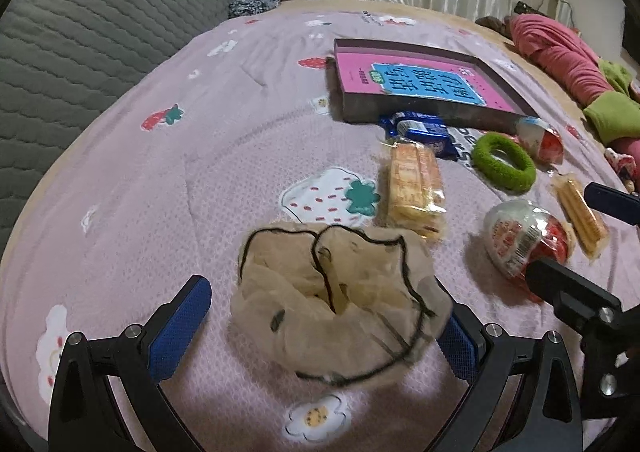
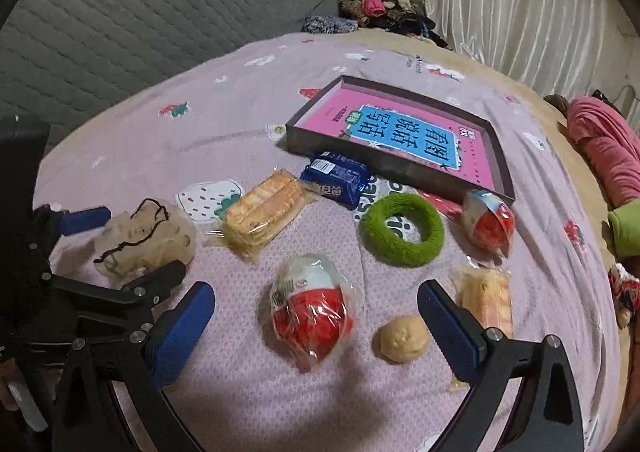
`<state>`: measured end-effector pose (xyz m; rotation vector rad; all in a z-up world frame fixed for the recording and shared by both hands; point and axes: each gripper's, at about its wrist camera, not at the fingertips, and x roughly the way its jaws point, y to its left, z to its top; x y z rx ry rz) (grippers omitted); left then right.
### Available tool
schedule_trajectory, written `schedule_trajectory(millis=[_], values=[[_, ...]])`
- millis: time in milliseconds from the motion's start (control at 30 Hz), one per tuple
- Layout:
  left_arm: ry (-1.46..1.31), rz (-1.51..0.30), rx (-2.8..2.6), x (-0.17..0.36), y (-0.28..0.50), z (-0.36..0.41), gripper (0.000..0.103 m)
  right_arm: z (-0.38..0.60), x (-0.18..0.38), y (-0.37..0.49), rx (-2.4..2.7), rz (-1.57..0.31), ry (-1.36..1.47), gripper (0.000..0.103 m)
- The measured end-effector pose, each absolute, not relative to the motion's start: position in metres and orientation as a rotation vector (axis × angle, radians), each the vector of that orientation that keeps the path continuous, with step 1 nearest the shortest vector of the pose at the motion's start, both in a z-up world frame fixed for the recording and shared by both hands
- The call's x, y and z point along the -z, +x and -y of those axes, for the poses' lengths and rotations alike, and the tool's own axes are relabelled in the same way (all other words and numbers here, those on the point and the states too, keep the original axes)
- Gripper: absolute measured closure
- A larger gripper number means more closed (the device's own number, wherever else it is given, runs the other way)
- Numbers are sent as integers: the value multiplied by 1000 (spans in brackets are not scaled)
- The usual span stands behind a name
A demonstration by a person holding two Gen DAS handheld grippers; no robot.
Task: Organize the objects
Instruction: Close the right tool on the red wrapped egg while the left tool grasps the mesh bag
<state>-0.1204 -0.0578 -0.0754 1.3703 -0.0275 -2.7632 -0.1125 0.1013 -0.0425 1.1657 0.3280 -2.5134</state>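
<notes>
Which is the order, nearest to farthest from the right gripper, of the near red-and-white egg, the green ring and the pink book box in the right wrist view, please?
From the right gripper:
1. Red-and-white egg, lying between the open fingers.
2. Green ring, beyond the egg, slightly right.
3. Pink book box, farthest back on the bedspread.
</notes>
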Motion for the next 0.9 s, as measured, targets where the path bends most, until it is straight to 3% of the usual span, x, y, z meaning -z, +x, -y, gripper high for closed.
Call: schedule_trajectory(millis=[100,167,400,533,667,900], values=[[1366,66,2760,78,-124,58,1,-95,47,-118,2494,-360,1189,22],[1358,99,2753,80,-126,57,1,-92,51,-123,2479,-376,1228,27],[1435,73,2752,94,-138,63,1,-85,71,-134,2424,-403,1325,29],[1432,51,2764,95,-141,64,1,-82,77,-139,2417,-432,1344,46],[1409,67,2778,92,-141,64,3,-80,78,-140,2404,-448,1328,48],[1408,25,2836,88,-137,64,58,-81,78,-138,2391,-392,1306,48]])
